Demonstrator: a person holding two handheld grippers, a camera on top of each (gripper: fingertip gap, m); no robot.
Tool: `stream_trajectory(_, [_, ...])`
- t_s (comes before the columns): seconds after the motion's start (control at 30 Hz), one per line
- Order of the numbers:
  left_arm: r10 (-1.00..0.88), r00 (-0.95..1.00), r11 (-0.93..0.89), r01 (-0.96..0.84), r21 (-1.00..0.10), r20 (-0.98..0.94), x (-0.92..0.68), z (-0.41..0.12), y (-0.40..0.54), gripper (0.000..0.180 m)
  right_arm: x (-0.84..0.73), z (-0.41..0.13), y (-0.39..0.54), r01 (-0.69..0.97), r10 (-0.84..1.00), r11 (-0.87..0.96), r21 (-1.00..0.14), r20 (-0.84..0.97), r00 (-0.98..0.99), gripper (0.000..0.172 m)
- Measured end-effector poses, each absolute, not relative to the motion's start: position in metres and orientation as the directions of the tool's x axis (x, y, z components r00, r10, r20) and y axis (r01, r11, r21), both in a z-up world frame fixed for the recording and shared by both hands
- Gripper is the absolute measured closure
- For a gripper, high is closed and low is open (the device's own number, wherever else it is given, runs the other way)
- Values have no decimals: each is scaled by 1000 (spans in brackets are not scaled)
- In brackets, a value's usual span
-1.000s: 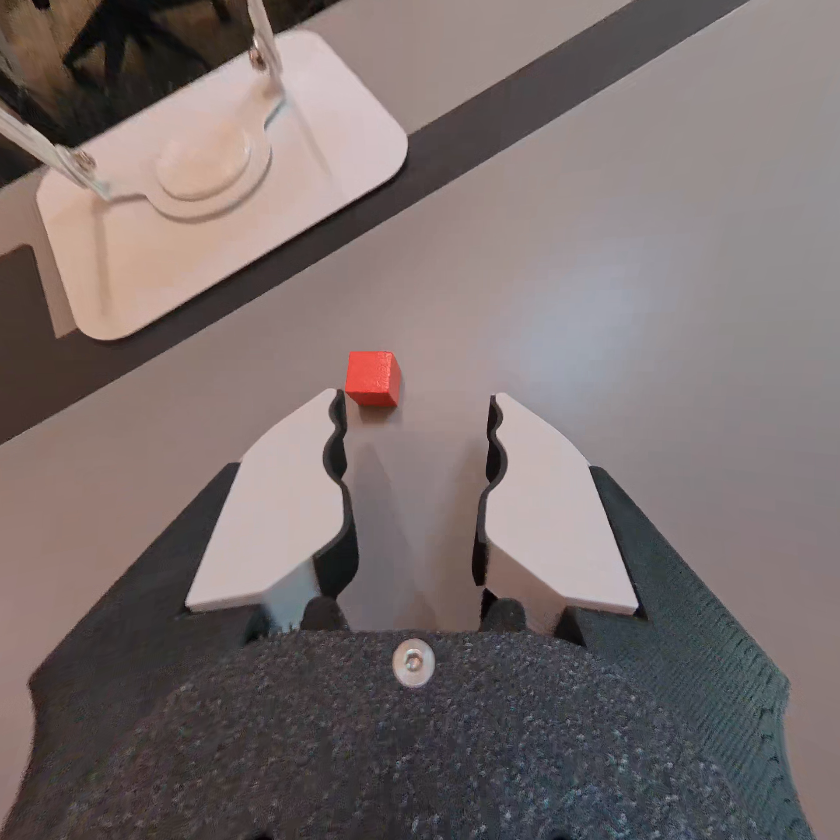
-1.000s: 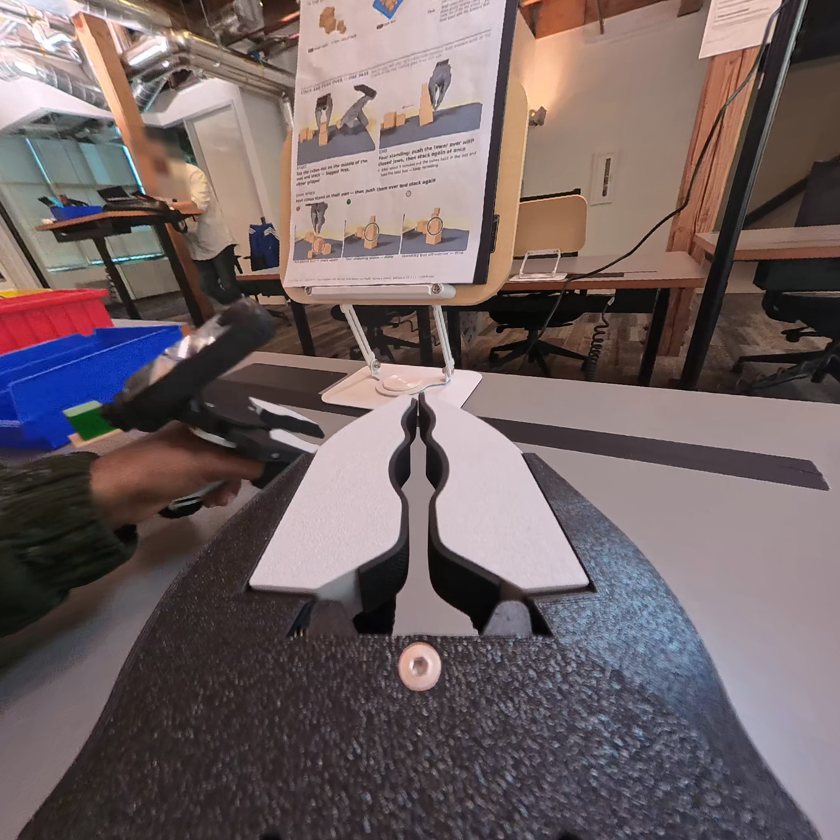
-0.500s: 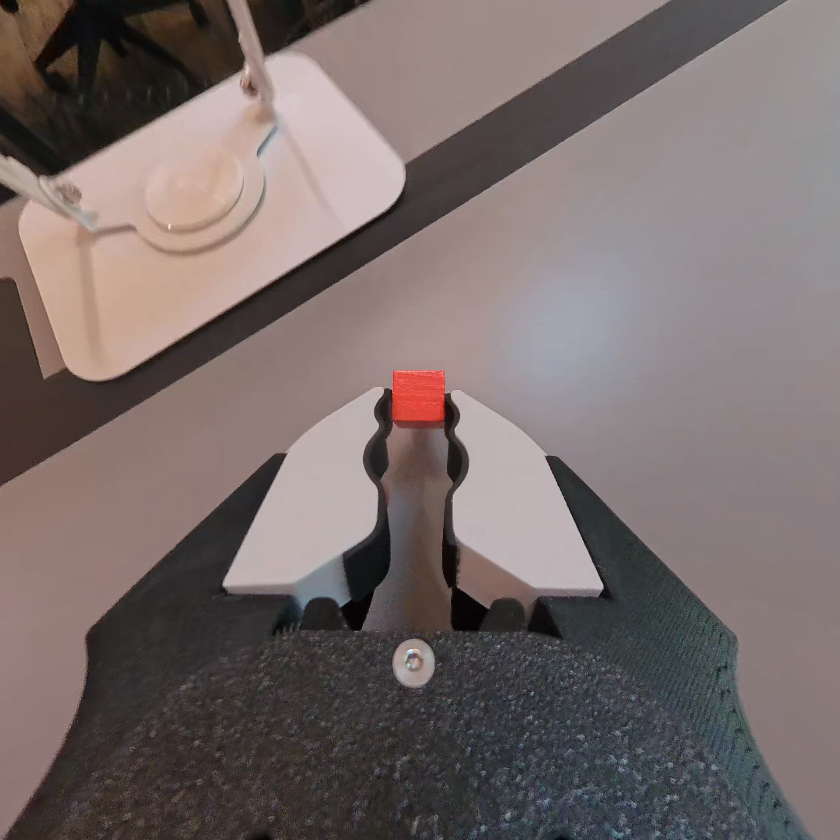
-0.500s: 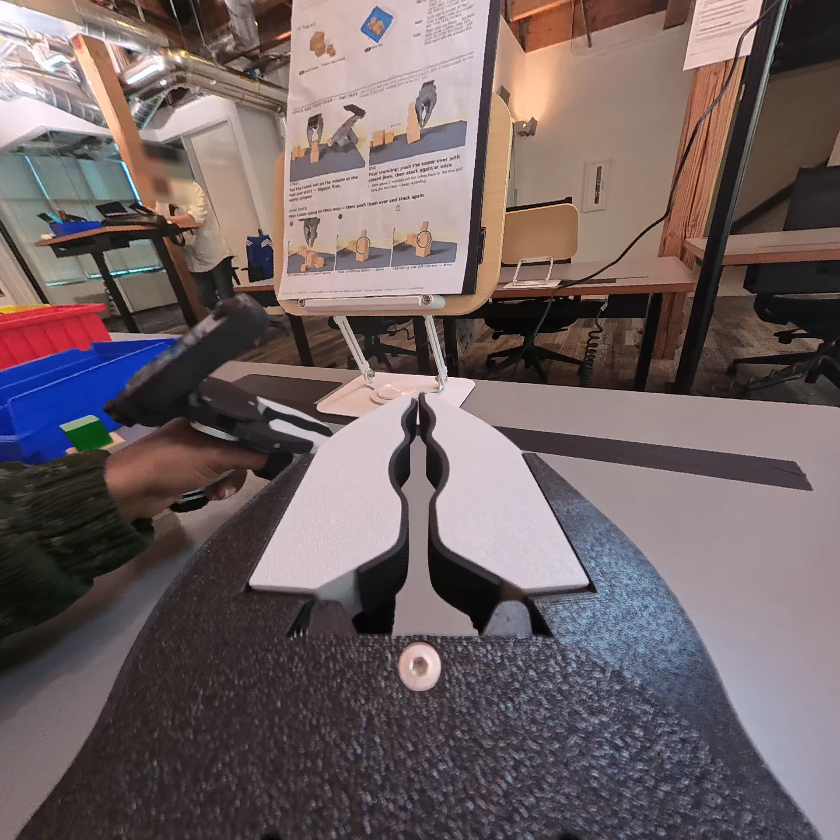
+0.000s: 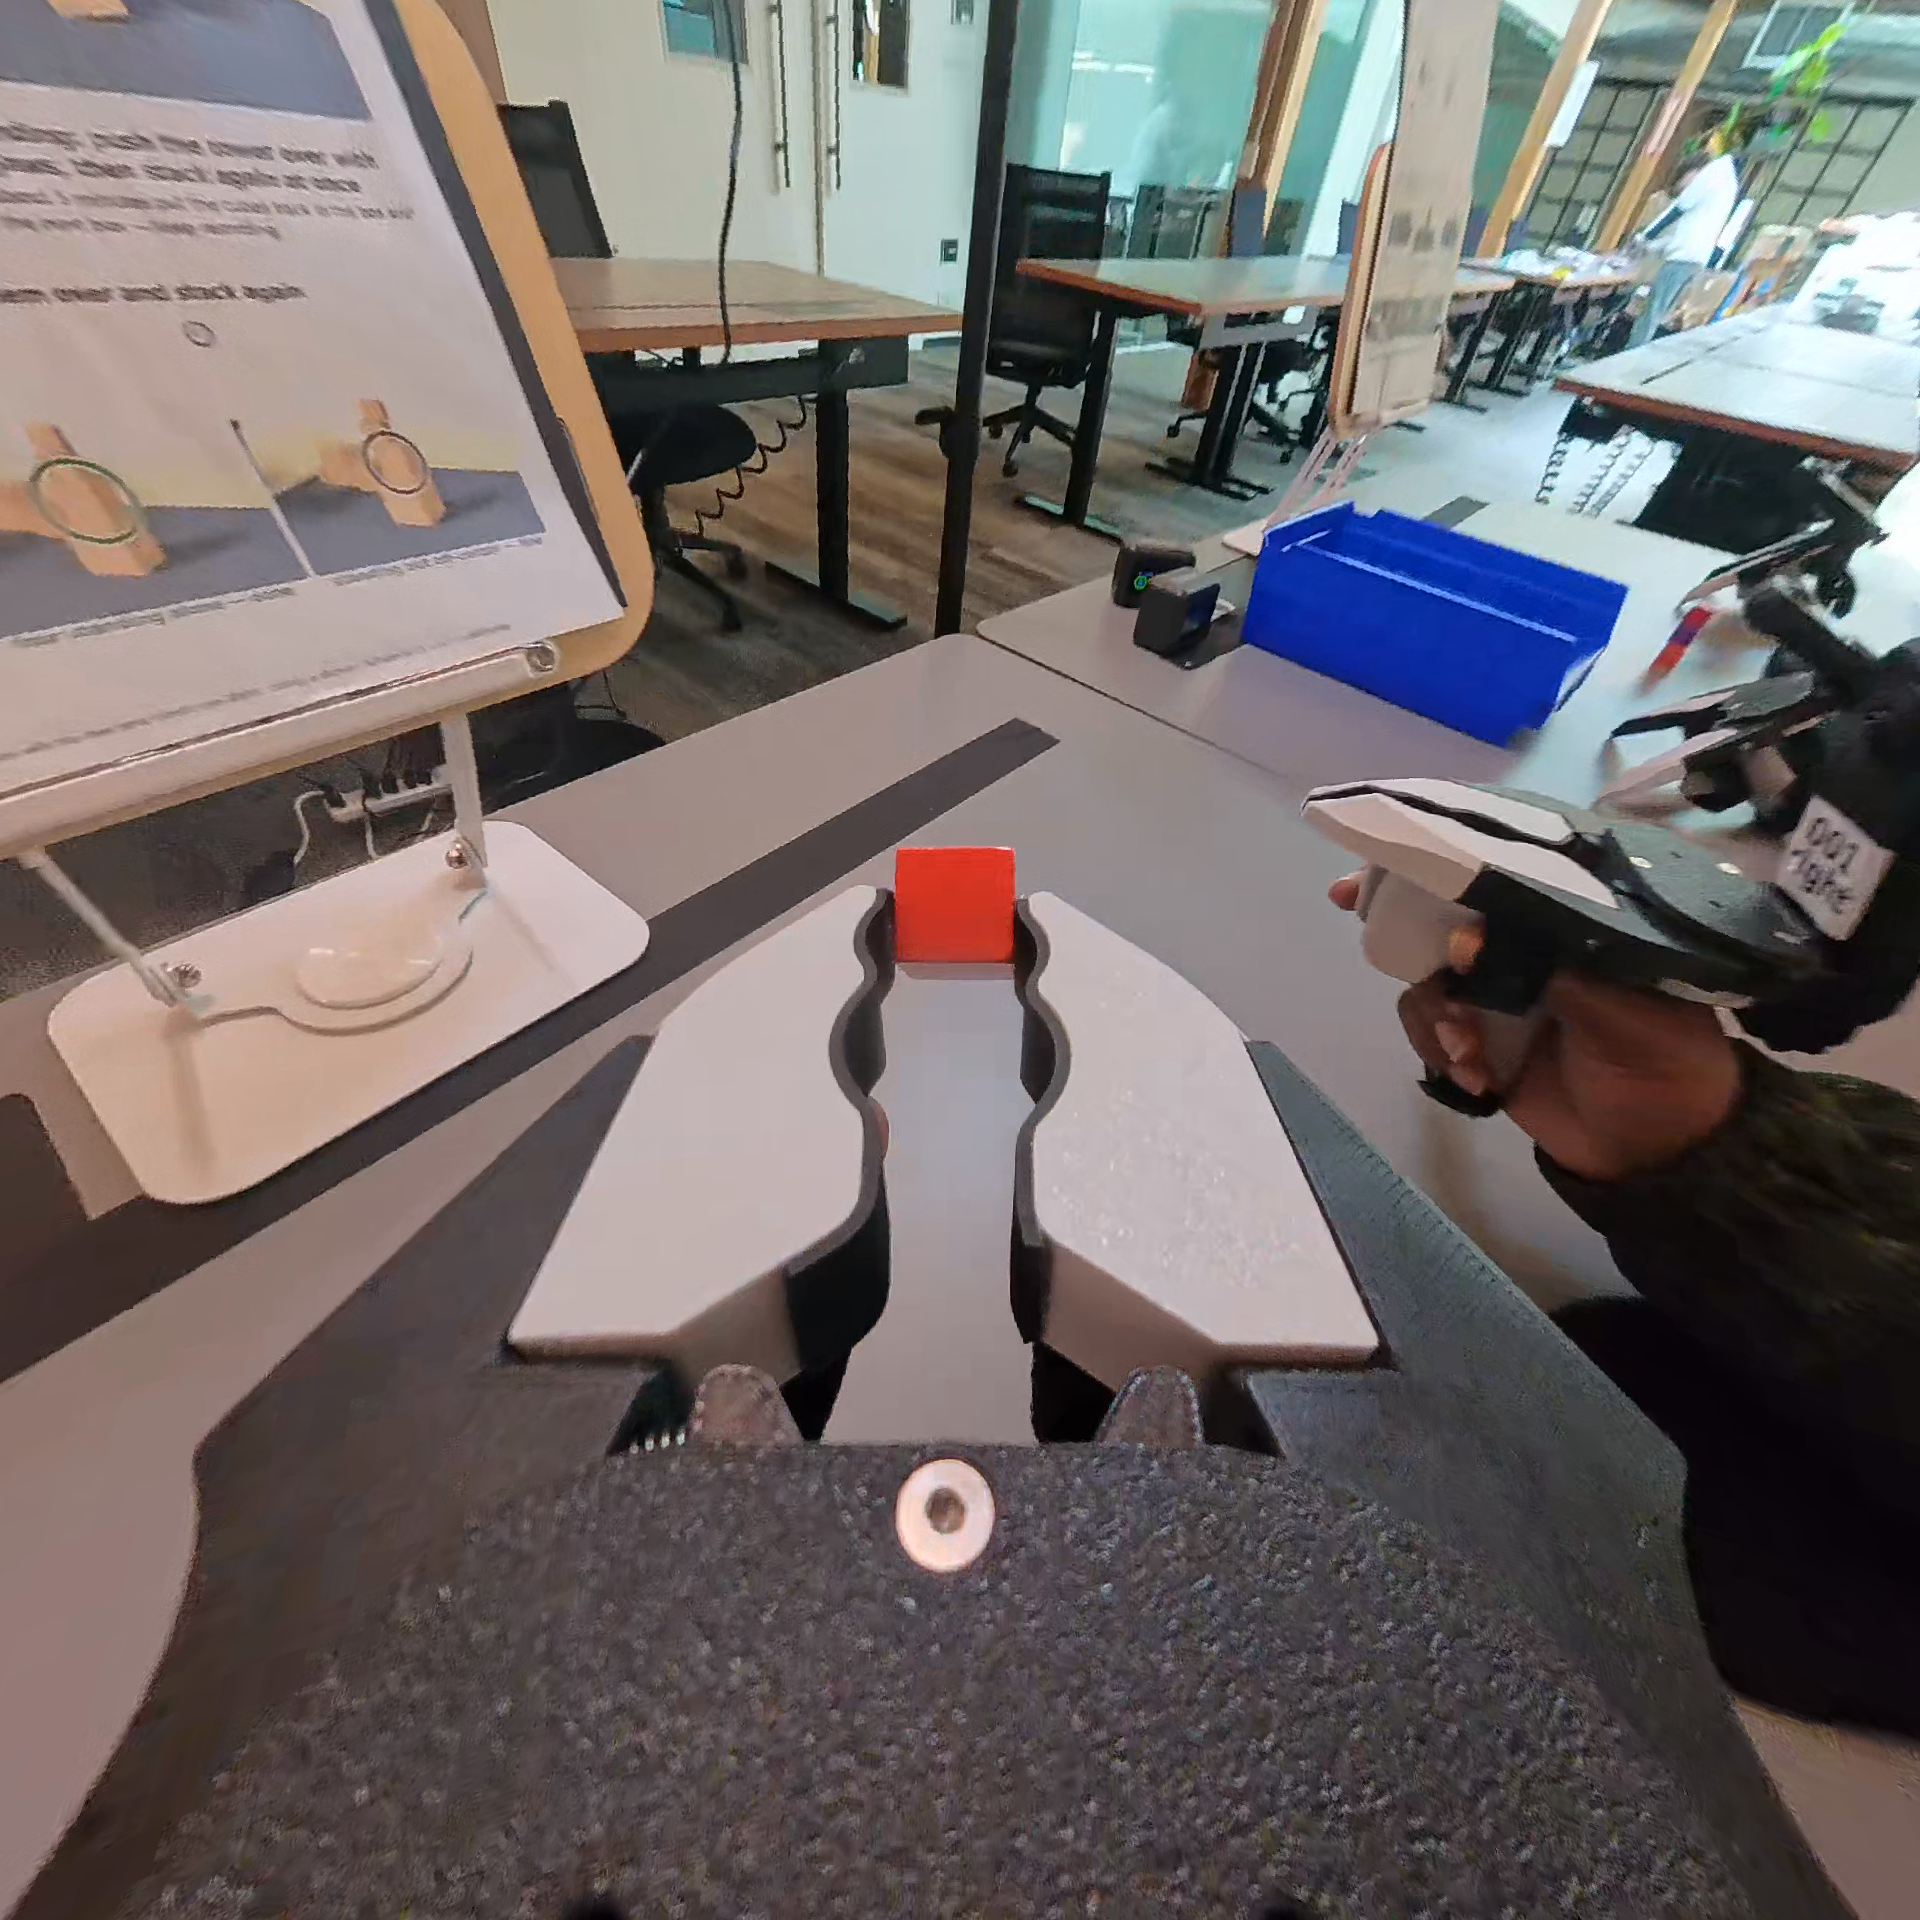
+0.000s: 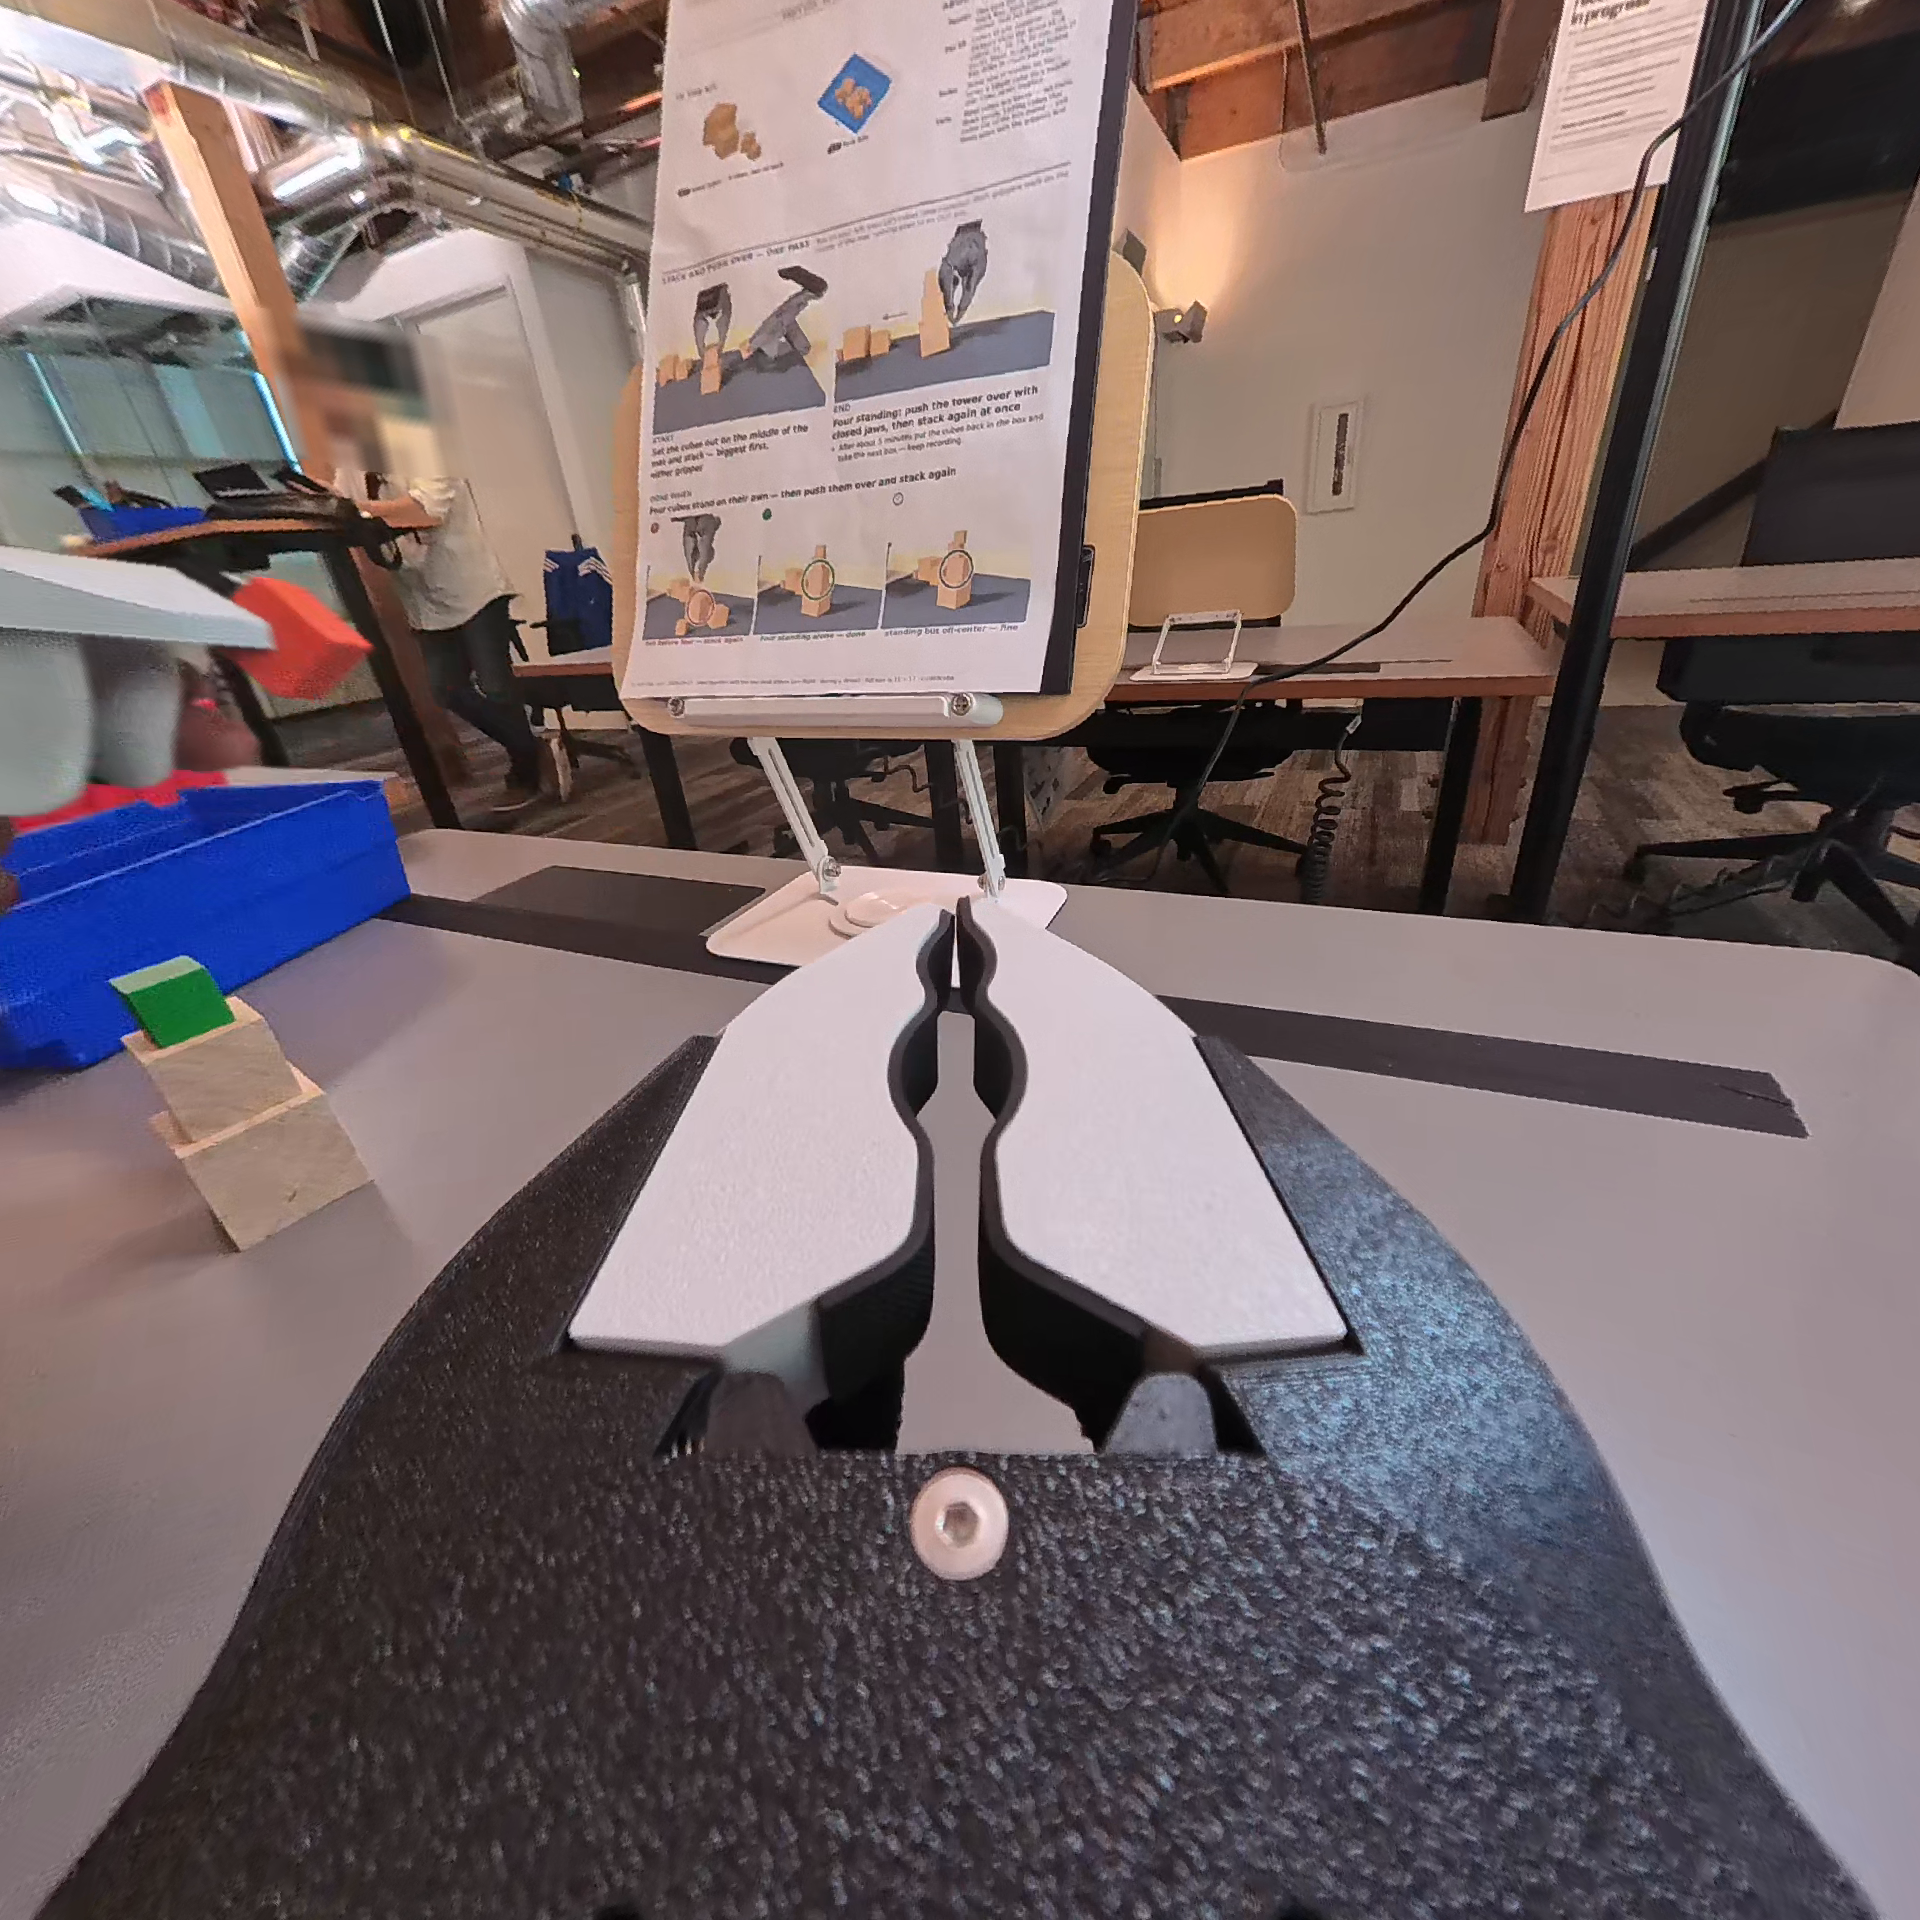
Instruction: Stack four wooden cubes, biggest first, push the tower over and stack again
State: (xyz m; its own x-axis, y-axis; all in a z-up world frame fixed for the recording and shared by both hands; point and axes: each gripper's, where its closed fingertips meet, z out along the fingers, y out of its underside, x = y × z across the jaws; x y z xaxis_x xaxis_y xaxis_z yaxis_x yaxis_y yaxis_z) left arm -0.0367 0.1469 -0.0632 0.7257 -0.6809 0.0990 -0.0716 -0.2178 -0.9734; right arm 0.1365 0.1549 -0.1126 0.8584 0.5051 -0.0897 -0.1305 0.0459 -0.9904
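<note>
Red cube (image 5: 954,904) pinched at the left gripper (image 5: 954,920) tips, above the grey table (image 5: 1195,831).
Right gripper (image 6: 956,920) closed on nothing, near stacked blocks (image 6: 234,1101).

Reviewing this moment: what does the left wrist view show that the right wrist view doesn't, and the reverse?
Only the left wrist view shows the left gripper close up, its pads pressed on the red cube's sides, and a hand holding the right gripper.

Only the right wrist view shows a stack of two wooden blocks with a green block on top, and the right gripper shut on nothing.

Both show the red cube, document stand, grey table and black strip.
</note>
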Motion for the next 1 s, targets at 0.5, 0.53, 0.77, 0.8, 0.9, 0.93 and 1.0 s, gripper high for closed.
stream_trajectory(0.5, [-563,826,-343,-232,-910,2,-199,-102,131,159,126,-124,156,-47,498,64,-997,-9,867,172])
stream_trajectory(0.53, [-596,803,-343,-241,-908,12,-200,-104,128,159,124,-125,156,-30,498,67,-997,7,867,172])
stream_trajectory(0.77, [-863,505,-205,-322,-924,15,-195,-109,109,159,112,-134,154,13,539,61,-998,43,841,172])
stream_trajectory(0.8, [-891,454,-168,-351,-921,-11,-195,-111,106,159,111,-135,154,17,542,60,-998,47,839,172])
stream_trajectory(0.9, [-954,297,-83,-382,-920,-38,-194,-113,95,159,110,-136,154,30,543,65,-997,61,837,172])
stream_trajectory(0.93, [-966,256,-69,-377,-924,-32,-193,-112,92,159,110,-136,154,32,541,68,-997,64,838,172])
stream_trajectory(1.0, [-979,205,-76,-431,-899,-15,-196,-122,91,159,111,-136,154,34,536,72,-997,68,842,172])
